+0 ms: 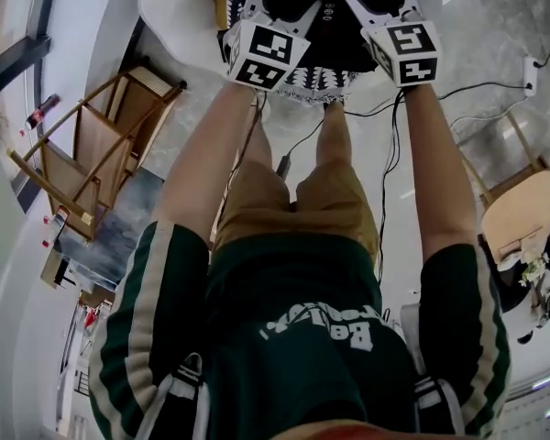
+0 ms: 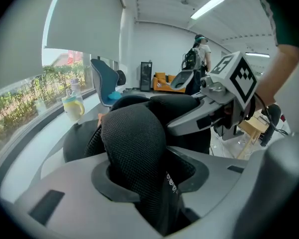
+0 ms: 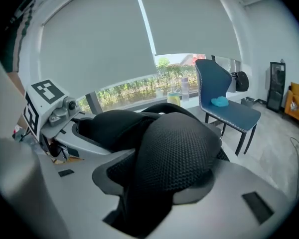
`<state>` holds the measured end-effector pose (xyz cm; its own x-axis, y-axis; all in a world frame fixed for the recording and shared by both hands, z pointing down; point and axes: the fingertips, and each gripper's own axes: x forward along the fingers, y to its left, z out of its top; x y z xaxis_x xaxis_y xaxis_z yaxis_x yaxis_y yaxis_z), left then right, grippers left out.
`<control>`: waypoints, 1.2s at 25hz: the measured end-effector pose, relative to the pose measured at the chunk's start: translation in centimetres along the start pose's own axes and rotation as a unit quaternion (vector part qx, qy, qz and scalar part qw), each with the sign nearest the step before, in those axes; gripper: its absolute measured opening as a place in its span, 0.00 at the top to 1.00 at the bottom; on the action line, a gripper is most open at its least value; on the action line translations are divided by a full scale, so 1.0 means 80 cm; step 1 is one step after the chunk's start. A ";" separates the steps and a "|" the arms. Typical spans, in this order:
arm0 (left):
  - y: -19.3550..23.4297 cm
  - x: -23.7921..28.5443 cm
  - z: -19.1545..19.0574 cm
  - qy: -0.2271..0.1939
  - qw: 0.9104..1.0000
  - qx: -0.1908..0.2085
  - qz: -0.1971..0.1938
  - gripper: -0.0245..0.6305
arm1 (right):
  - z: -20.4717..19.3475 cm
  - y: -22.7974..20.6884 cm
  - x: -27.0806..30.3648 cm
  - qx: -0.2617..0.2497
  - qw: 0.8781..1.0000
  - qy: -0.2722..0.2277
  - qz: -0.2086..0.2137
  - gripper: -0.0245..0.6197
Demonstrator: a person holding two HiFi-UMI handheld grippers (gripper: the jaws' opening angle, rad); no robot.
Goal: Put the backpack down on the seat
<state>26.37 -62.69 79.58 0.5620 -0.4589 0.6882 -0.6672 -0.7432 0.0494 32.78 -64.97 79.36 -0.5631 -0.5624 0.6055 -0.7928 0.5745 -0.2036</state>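
The black backpack (image 1: 325, 26) lies at the top of the head view, partly on a white seat (image 1: 179, 7). Both grippers reach into it from my side. My left gripper (image 1: 298, 7) has a black mesh shoulder strap (image 2: 134, 148) running through its jaws, which stand open around it. My right gripper (image 1: 365, 5) is open too, with the other padded mesh strap (image 3: 179, 148) lying between its fingers and a dark gap beside it. Each gripper also shows in the other's view: the right gripper (image 2: 209, 116) and the left gripper (image 3: 65, 121).
A wooden chair frame (image 1: 92, 154) stands left of my legs and another wooden chair (image 1: 522, 214) at the right. Cables (image 1: 385, 154) run over the floor. A blue chair (image 3: 224, 103) stands by the window, a cup (image 2: 72, 106) on the sill. A person (image 2: 199, 54) stands far back.
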 end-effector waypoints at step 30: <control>0.000 0.032 -0.005 0.015 0.995 -0.026 0.098 0.43 | -0.080 -0.068 -0.049 0.041 0.978 0.060 -0.197 0.55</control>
<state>27.63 -63.66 81.60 0.4046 -0.5762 0.7101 -0.7867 -0.6153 -0.0510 40.77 -62.11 83.00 -0.1826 -0.6540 0.7341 -0.9614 0.2750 0.0059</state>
